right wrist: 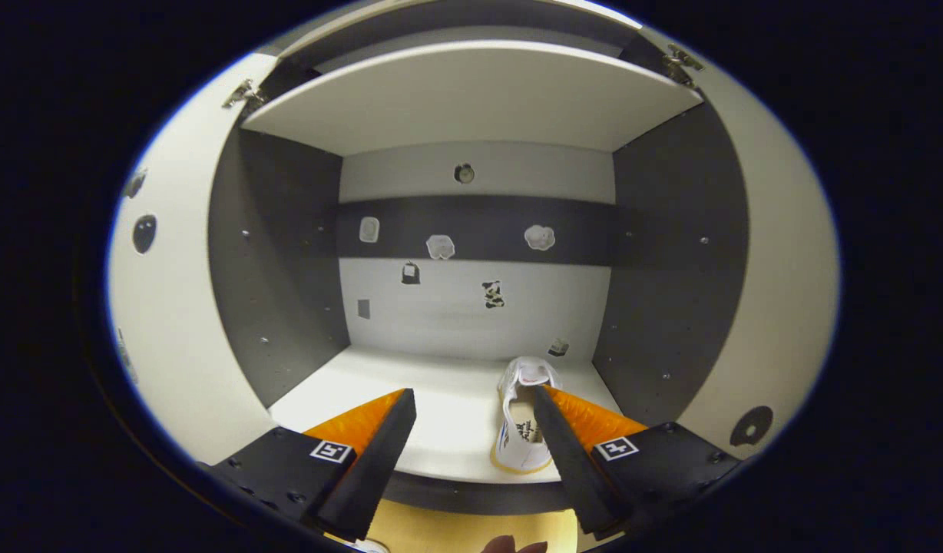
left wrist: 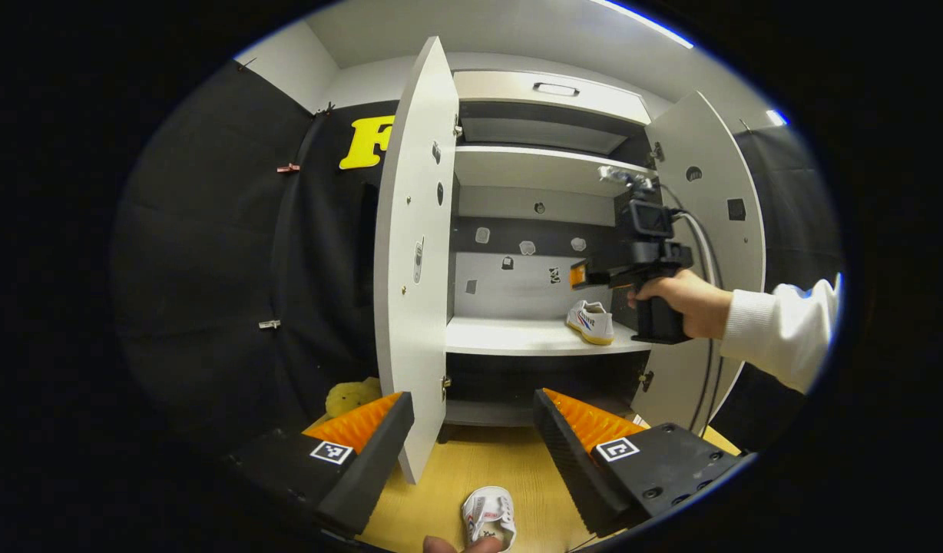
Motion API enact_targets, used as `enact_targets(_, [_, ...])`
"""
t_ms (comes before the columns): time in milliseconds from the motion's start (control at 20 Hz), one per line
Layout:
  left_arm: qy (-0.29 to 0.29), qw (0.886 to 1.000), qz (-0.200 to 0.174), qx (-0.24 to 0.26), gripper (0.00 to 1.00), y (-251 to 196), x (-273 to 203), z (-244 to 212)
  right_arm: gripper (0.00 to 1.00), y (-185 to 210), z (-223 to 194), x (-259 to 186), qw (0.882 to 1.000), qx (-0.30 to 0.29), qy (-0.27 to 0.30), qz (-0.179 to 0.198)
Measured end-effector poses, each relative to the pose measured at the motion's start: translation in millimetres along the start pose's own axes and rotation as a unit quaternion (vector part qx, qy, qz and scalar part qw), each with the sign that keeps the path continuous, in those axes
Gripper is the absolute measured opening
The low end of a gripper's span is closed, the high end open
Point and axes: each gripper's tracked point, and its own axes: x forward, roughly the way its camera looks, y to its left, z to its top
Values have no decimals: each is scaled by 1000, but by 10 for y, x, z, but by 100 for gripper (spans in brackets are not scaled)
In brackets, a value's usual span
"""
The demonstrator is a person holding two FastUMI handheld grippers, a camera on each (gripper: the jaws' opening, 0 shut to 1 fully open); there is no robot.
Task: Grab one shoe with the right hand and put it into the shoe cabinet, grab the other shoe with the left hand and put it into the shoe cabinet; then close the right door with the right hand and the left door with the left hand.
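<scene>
A white shoe point(left wrist: 592, 321) with coloured stripes lies on the right part of the cabinet's middle shelf point(left wrist: 510, 336). Just above it a hand holds my right gripper point(left wrist: 580, 275), clear of the shoe. In the right gripper view that shoe point(right wrist: 517, 442) rests toe-outward at the shelf's point(right wrist: 410, 388) front edge, partly behind one finger of the open right gripper point(right wrist: 473, 395), which holds nothing. The second white shoe point(left wrist: 488, 516) lies on the wooden table point(left wrist: 471, 468), below and between the fingers of my open left gripper point(left wrist: 471, 399). Both doors stand open.
The left door point(left wrist: 414, 253) juts out toward me, its edge close to my left gripper's left finger. The right door point(left wrist: 706, 230) swings out behind the white-sleeved arm point(left wrist: 779, 330). A yellow plush thing point(left wrist: 352, 395) sits left of the cabinet. An upper shelf point(right wrist: 471, 92) roofs the compartment.
</scene>
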Motion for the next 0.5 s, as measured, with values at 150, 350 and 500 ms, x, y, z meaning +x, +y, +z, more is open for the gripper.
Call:
enact_targets(150, [-2,1000,0,12,99,52,-46,-105,98,19,128,-664,999,6,-37,6])
enact_targets(350, [12,999,-21,25,99,59,-99,-453,98,-43,252,-1480,996,29,-81,2])
enact_targets(500, [46,997,-41,41,99,13,-137,-932,98,-184,257,-1938,995,28,-100,-12])
